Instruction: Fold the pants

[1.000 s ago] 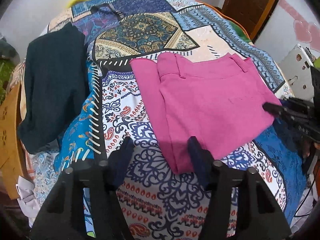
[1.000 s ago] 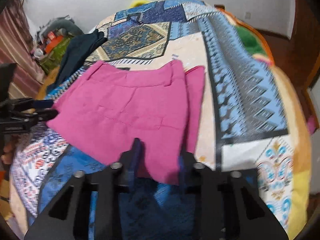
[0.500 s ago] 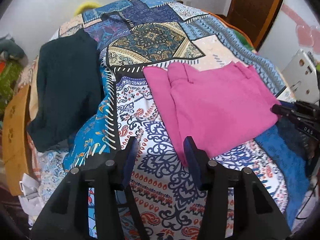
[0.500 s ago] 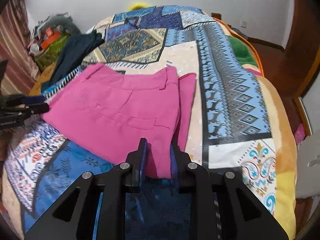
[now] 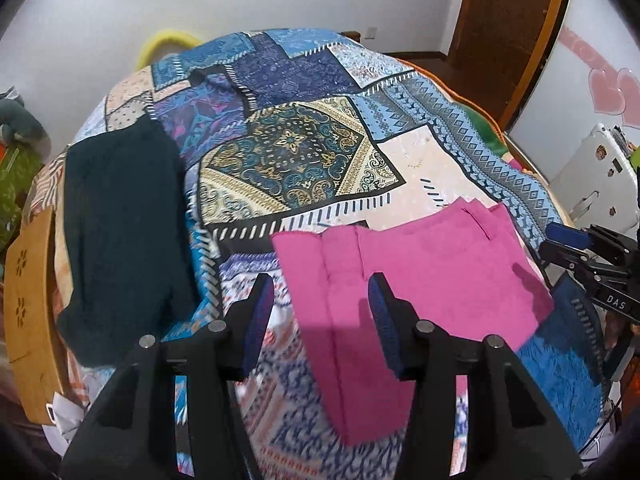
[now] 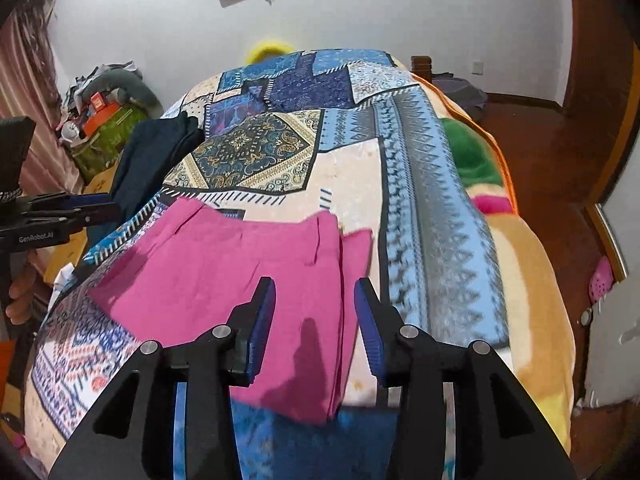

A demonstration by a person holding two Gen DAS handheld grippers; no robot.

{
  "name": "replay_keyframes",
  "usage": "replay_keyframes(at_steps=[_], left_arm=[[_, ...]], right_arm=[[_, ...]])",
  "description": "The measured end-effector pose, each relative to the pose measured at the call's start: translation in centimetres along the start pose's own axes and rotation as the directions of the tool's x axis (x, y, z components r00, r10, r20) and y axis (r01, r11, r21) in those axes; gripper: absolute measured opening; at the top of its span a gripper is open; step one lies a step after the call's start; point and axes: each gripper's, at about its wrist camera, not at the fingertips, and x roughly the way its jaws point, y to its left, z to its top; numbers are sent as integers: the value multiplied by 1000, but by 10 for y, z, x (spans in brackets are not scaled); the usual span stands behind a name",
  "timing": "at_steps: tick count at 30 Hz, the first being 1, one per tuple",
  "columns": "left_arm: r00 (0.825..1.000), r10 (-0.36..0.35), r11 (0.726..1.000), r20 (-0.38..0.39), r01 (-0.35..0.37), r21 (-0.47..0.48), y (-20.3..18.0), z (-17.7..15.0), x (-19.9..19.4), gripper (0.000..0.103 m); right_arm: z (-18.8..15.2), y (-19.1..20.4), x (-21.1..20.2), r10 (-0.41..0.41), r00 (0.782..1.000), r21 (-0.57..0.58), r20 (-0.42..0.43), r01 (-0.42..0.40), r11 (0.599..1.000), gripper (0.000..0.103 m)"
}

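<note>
pink pants (image 6: 224, 280) near edge hidden behind tool, bedspread (image 6: 432, 216) motion-blurred

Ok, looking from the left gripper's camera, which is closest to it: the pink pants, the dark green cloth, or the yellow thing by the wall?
1. Pink pants, just beyond the left gripper, to the right.
2. Dark green cloth, farther off on the left.
3. Yellow thing, past the bed's far end.

The pants (image 5: 432, 284) are plain magenta pink. The bedspread (image 5: 296, 160) under them is a patchwork of blue, navy, cream and gold prints: paisley, diamonds, zigzag bands. A dark teal garment (image 5: 120, 224) lies at the left. The grippers are black with blue pads (image 5: 258, 316). The far wall (image 6: 360, 8) is pale lilac-white.
</note>
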Motion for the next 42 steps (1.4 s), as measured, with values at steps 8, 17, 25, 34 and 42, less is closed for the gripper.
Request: replay_keyframes(at_steps=[8, 17, 25, 34, 42], left_arm=[[998, -23, 1000, -60, 22, -14, -6, 12, 43, 49], [990, -49, 997, -131, 56, 49, -17, 10, 74, 33], [992, -5, 999, -128, 10, 41, -16, 6, 78, 31], [992, -24, 1000, -124, 23, -8, -8, 8, 70, 30], [998, 27, 999, -51, -28, -26, 4, 2, 29, 37]], right_arm=[[19, -9, 48, 33, 997, 31, -76, -31, 999, 37], [27, 2, 79, -13, 989, -102, -145, -2, 995, 34], [23, -1, 80, -32, 990, -135, -140, 13, 991, 23], [25, 2, 78, -55, 988, -140, -146, 34, 990, 22], [23, 2, 33, -39, 998, -103, -55, 33, 994, 36]])
